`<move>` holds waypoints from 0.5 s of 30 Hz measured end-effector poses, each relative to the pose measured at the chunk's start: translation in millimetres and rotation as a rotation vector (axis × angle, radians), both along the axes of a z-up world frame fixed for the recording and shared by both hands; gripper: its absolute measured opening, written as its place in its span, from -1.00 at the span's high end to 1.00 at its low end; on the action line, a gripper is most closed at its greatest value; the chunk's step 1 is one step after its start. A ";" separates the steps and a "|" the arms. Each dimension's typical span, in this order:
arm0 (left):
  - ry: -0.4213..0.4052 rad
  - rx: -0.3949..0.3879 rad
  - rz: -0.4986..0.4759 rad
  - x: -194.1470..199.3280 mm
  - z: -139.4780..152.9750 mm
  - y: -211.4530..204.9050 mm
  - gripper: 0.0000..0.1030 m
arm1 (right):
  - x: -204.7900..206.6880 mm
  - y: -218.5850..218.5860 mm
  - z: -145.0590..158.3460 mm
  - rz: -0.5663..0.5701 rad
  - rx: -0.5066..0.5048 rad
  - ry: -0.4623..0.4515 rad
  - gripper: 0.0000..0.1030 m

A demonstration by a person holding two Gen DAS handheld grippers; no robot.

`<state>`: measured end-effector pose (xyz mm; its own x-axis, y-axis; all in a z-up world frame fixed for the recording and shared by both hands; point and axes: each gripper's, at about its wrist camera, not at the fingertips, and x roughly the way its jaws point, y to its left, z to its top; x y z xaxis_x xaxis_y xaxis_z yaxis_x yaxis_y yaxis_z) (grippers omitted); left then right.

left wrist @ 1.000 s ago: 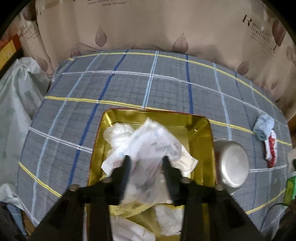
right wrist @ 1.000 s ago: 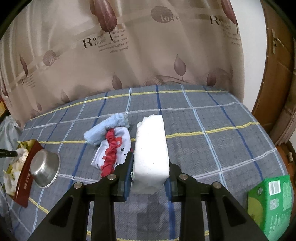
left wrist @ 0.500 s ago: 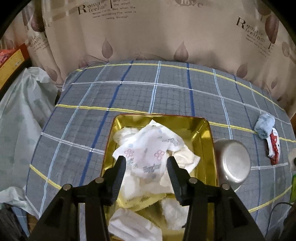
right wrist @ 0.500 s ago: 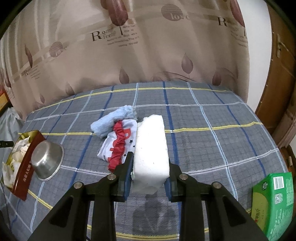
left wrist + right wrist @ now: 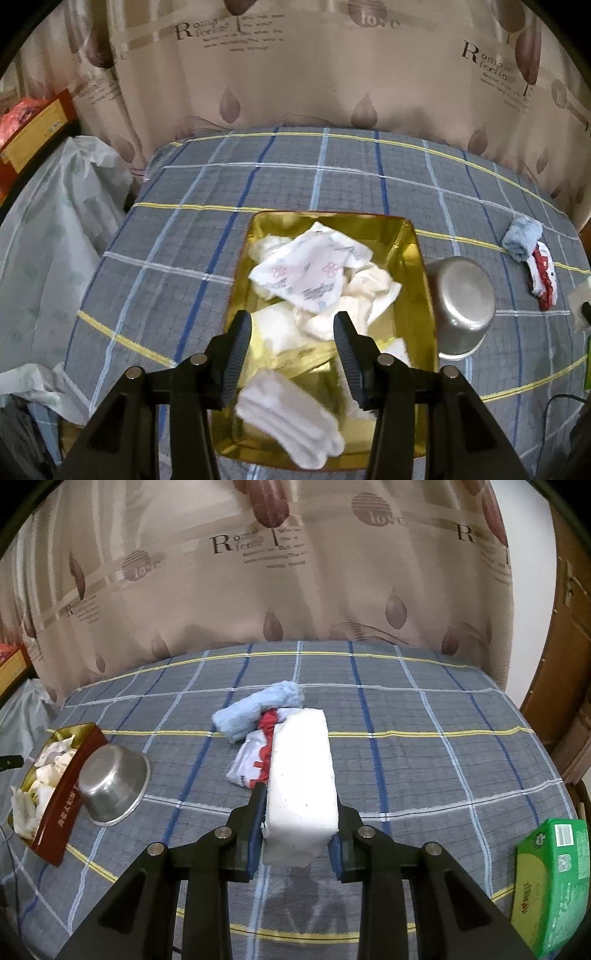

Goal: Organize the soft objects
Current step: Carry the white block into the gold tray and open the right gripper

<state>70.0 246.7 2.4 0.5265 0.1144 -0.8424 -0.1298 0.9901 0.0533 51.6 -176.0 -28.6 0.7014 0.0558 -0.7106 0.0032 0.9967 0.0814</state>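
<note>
Presently: left gripper [image 5: 291, 334], jaws released, above gold tin [image 5: 408, 247] of white cloths [image 5: 306, 271]; right gripper [image 5: 298, 814], jaws clenched on white foam block [image 5: 301, 775], over plaid desk [image 5: 424, 746].

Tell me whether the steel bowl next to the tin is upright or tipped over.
Tipped. The steel bowl leans on the tin's side, base up.
</note>
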 end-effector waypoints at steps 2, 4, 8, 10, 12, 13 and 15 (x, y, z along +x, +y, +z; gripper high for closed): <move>-0.006 0.004 0.006 -5.3 0.1 1.9 0.08 | -1.3 5.8 1.2 0.009 0.003 -0.002 0.48; -0.011 0.015 0.021 -11.4 -0.2 5.2 0.08 | -2.0 12.9 3.1 0.020 0.005 -0.006 0.48; -0.021 0.015 0.040 -20.7 0.1 12.7 0.08 | -1.4 30.6 8.7 0.055 0.005 -0.014 0.48; -0.028 -0.004 0.054 -27.6 1.1 19.3 0.08 | -0.3 42.5 12.6 0.081 0.008 -0.017 0.48; -0.025 -0.024 0.060 -31.5 2.9 24.2 0.08 | 1.0 55.1 16.2 0.109 0.005 -0.021 0.48; -0.021 -0.034 0.062 -32.5 5.4 27.9 0.08 | 1.7 62.5 18.1 0.128 0.006 -0.023 0.48; -0.042 -0.052 0.082 -36.6 12.1 36.1 0.08 | 3.5 78.6 21.3 0.169 0.016 -0.022 0.48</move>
